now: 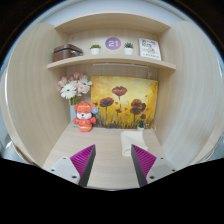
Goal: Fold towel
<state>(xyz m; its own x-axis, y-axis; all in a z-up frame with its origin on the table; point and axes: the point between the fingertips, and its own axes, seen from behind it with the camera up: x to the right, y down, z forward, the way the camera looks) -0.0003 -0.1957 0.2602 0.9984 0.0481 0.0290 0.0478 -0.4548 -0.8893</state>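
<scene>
Ahead, wide-open claw (108,164) faces one toy (85,116), perhaps two potted plants (96,48).

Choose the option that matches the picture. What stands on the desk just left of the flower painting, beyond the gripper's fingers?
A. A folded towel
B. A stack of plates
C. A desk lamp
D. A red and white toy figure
D: a red and white toy figure stands on the desk beside the flower painting, well beyond the open gripper, whose fingers hold nothing.
</scene>
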